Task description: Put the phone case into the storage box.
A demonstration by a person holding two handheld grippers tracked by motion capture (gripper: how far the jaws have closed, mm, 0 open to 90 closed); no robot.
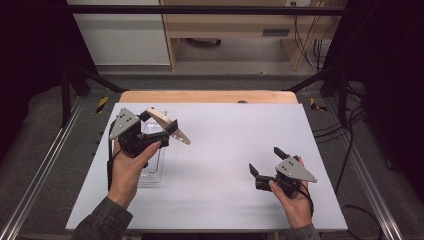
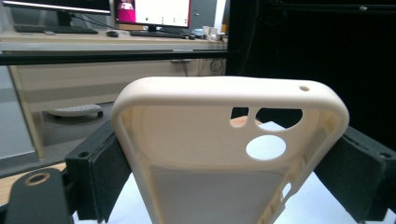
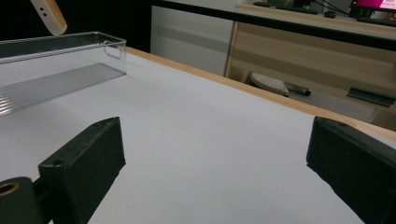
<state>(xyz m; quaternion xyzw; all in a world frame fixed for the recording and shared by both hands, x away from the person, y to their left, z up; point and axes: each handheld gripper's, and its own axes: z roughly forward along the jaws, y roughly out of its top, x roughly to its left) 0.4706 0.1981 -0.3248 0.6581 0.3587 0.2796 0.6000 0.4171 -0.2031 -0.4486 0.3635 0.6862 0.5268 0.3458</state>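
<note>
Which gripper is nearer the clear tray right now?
Left. The left gripper hangs directly above the clear tray, shut on the cream phone case. The right gripper sits open over bare table, well off to the tray's right.

The high view looks down across the counter (image 1: 225,150); both gripper views skim low over it toward the desks, close up.
</note>
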